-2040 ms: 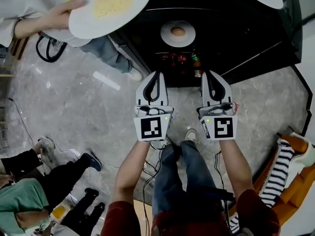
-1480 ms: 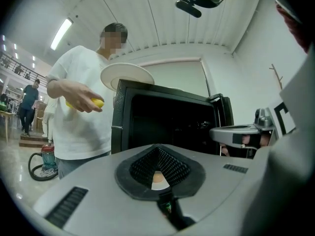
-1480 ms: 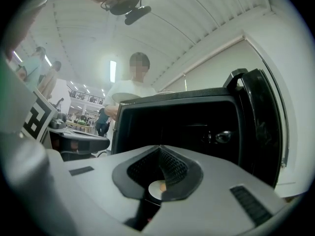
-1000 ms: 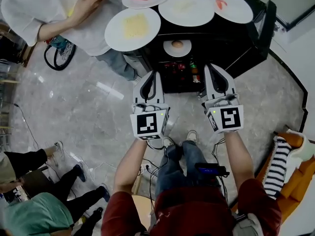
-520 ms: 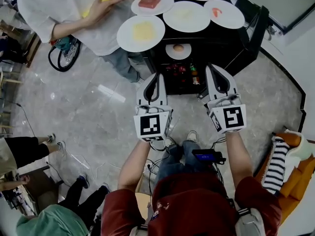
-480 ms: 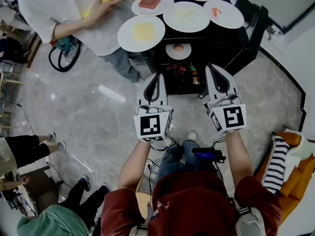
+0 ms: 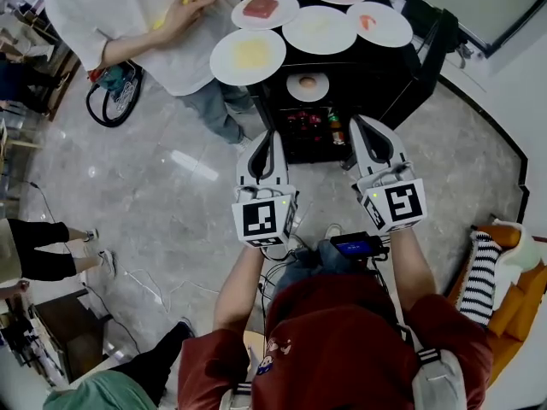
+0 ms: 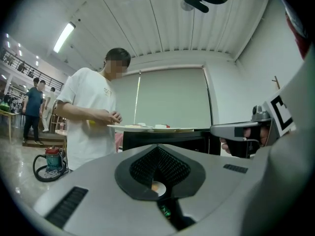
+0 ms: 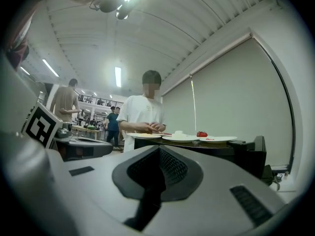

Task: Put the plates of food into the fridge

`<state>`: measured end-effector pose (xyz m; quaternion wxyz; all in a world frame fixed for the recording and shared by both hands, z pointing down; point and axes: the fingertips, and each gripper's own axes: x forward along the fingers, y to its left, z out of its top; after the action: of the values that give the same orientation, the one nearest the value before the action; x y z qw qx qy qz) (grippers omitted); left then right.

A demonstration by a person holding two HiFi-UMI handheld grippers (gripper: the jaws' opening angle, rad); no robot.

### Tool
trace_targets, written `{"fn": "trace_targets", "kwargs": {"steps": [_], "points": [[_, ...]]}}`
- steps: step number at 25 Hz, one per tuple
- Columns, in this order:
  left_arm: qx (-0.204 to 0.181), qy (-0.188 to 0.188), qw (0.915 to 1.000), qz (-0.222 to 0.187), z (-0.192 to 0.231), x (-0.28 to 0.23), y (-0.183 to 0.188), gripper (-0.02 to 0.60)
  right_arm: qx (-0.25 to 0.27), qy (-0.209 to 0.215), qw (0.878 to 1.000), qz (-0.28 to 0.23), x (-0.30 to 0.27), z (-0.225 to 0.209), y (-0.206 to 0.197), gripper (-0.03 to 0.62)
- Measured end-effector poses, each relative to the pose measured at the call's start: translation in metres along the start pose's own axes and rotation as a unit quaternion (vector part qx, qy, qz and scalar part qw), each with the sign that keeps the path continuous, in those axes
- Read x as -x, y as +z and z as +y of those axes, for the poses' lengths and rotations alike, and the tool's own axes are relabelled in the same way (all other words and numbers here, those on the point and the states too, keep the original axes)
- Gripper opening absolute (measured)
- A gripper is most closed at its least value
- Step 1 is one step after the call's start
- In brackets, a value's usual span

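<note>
Both the left gripper [image 7: 272,135] and the right gripper [image 7: 363,125] are pinched together on nothing, level before the open mini fridge [image 7: 363,67]. The plates of food [image 7: 319,30] sit on its top. They look stiff, glossy and breakable, so I'd pinch each by its rim and keep it flat.

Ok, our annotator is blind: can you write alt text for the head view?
The left gripper and right gripper, both shut and empty, point at an open black fridge. Plates of food sit on top, one plate inside; a bystander in white stands beside it.
</note>
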<state>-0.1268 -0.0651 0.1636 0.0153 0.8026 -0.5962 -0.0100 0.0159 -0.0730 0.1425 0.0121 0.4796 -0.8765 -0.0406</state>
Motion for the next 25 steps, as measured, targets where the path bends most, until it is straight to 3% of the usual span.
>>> {"fn": "trace_targets", "kwargs": {"steps": [25], "points": [[-0.002, 0.006, 1.0, -0.002, 0.006, 0.014, 0.001, 0.006, 0.013, 0.0, 1.0, -0.013, -0.003, 0.0, 0.015, 0.009]]}}
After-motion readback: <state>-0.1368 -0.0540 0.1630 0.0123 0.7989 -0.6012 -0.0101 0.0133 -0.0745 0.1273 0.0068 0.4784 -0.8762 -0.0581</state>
